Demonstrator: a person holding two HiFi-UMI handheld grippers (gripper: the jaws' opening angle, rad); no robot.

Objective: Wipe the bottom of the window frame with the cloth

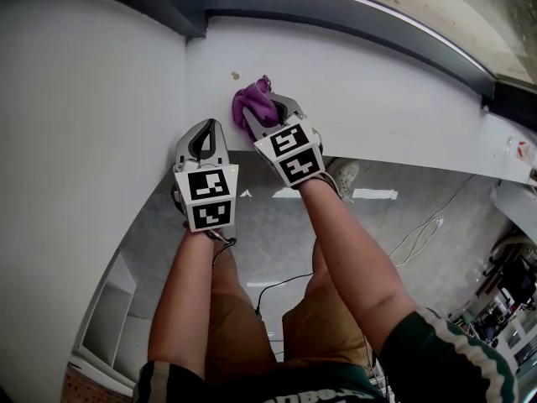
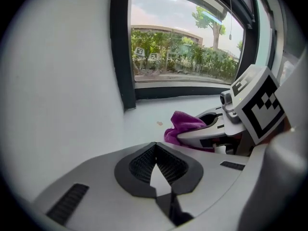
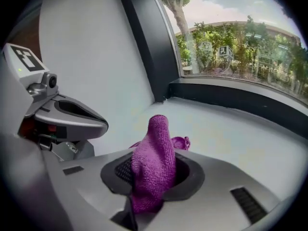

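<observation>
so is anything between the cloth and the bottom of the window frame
Nothing visible. The cloth, clamped in the right gripper, faces bare white sill up to the dark frame bottom, apart from one small speck.

Your left forearm [image 1: 186,288] and right forearm [image 1: 352,250] reach forward side by side, with the grippers close together. Your left gripper [image 1: 207,134] has its jaws met at the tips with nothing between them — your right gripper [image 1: 267,114], slightly ahead, is clamped on the purple cloth [image 1: 249,102].
</observation>
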